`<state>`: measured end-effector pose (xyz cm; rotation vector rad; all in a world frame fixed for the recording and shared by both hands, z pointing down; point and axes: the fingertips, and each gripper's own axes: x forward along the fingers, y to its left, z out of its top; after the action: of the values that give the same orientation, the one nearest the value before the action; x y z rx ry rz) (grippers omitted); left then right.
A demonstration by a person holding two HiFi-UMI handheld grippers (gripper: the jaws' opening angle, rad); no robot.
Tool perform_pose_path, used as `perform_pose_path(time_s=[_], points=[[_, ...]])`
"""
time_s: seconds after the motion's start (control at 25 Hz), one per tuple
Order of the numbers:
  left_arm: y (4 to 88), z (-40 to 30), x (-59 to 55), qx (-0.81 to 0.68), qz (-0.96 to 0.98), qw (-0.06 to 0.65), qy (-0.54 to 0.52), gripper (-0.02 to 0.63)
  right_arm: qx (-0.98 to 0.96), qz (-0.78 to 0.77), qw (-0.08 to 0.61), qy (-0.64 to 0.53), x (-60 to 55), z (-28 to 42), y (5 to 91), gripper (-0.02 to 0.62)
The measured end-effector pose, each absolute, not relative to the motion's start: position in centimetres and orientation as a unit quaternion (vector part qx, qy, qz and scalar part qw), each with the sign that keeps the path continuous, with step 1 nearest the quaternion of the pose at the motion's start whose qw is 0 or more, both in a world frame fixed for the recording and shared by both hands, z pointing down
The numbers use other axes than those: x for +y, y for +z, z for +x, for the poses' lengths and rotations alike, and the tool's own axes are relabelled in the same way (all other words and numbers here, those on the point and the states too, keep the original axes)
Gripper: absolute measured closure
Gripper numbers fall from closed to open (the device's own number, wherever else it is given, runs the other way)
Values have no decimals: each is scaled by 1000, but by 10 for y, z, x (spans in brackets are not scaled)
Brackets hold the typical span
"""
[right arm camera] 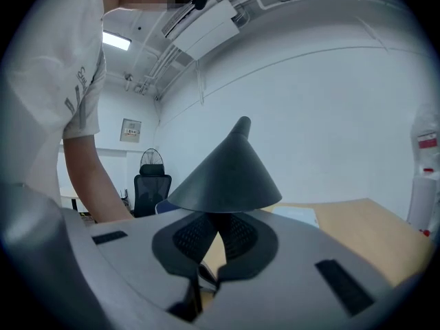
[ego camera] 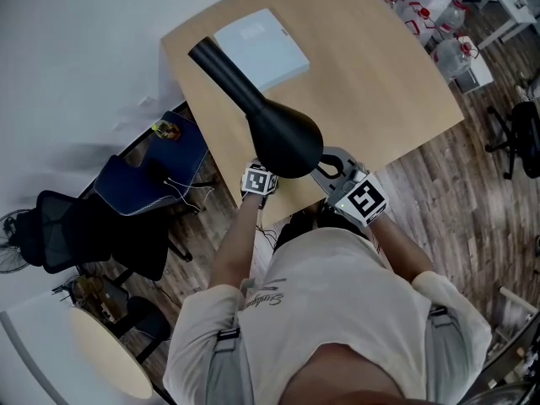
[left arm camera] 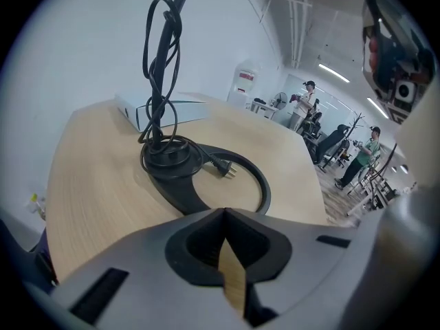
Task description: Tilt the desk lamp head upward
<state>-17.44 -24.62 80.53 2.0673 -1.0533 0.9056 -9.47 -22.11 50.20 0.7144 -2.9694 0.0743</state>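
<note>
Step in hand: the approach, before any lift. The lamp head (ego camera: 285, 139), a black cone, hangs low over the near edge of the desk (ego camera: 380, 83), mouth facing down, so it isn't tilted up yet. Its neck (ego camera: 221, 72) runs back toward the far left corner.

The right gripper (right arm camera: 216, 217) sits right under the head's rim with its jaws closed tip to tip and nothing between them. It may be touching the rim, but the angle is too poor to be sure. The left gripper (left arm camera: 224, 213) is low at the desk edge, its jaws also pressed together and empty, pointing at the lamp base (left arm camera: 180, 184).

Next move, I'd say: push up under the rim with the right gripper, or open it and pinch the rim, then swing the head upward. The left could press down on the base so the lamp doesn't tip or slide.

Containers: only a flat pale box (ego camera: 260, 45) at the far side of the desk, lid closed, contents unseen. The base isn't a container, but the cord (left arm camera: 159, 67) is bundled on it and the plug (left arm camera: 223, 170) lies inside its open ring.
</note>
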Motion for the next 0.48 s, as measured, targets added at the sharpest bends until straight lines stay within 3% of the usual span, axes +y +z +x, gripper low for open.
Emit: perform_pose_path(time_s=[0.48], points=[[804,-176,-245,-406,782,320,349,591,-969,236,25,71,-207,-74,446,600]])
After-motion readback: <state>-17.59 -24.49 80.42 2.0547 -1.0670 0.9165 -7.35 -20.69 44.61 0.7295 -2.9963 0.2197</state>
